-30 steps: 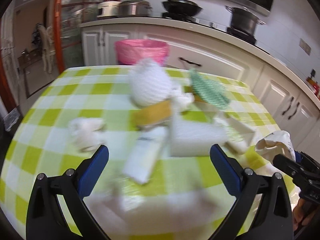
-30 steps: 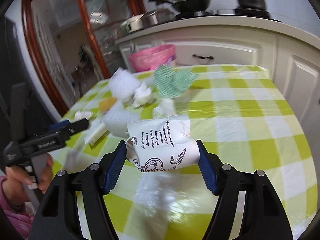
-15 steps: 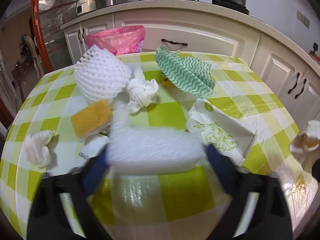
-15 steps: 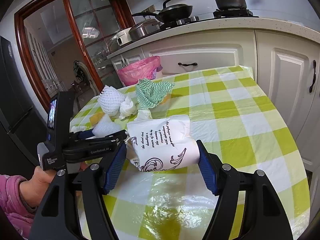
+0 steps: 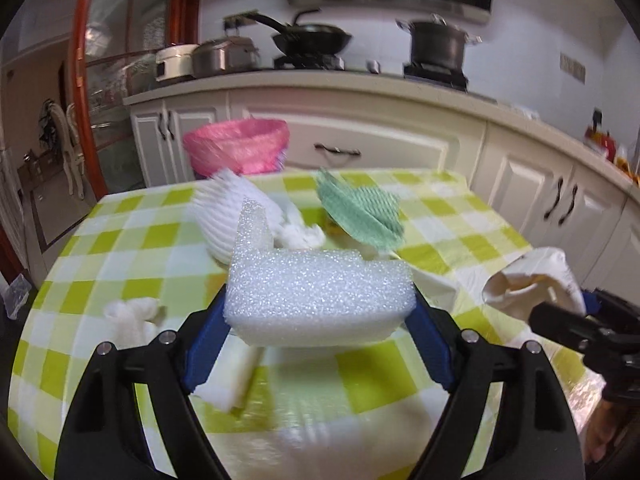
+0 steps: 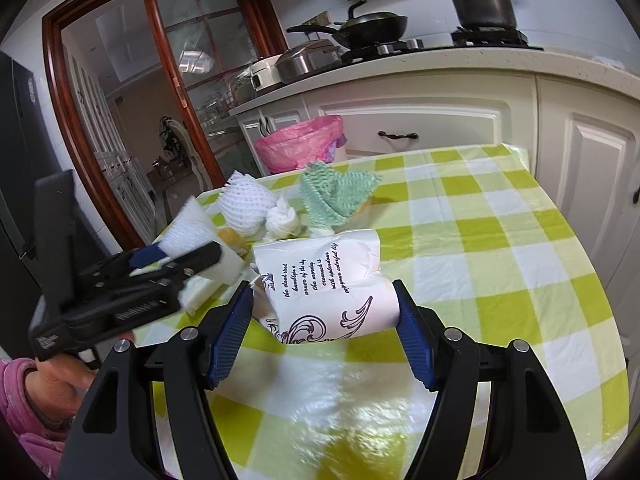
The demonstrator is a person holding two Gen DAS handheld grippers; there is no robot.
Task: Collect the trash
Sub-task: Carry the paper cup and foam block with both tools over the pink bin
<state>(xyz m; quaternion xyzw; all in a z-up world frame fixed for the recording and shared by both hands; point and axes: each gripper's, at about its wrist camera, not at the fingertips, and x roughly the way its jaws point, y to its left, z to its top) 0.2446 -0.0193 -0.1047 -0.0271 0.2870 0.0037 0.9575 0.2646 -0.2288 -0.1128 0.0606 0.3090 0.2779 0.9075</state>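
Observation:
My left gripper [image 5: 318,332] is shut on a white foam block [image 5: 320,296] and holds it above the checked table [image 5: 120,240]. My right gripper [image 6: 324,320] is shut on a crumpled white paper bag with printed text [image 6: 324,284], held above the table. That bag also shows at the right of the left wrist view [image 5: 536,280]. The foam block and left gripper show at the left of the right wrist view [image 6: 188,232]. A bin lined with a pink bag [image 5: 238,150] stands beyond the table's far edge, also in the right wrist view [image 6: 300,144].
On the table lie a white foam fruit net [image 6: 246,202], a knotted white tissue [image 6: 282,220], a green zigzag cloth [image 6: 336,192], a yellow sponge [image 6: 232,238], a crumpled tissue [image 5: 130,314] and a flat white packet [image 5: 234,376]. Kitchen cabinets [image 5: 380,148] stand behind.
My left gripper closed on the foam block and lifted it off the table. My right gripper kept hold of the paper bag and stayed about where it was.

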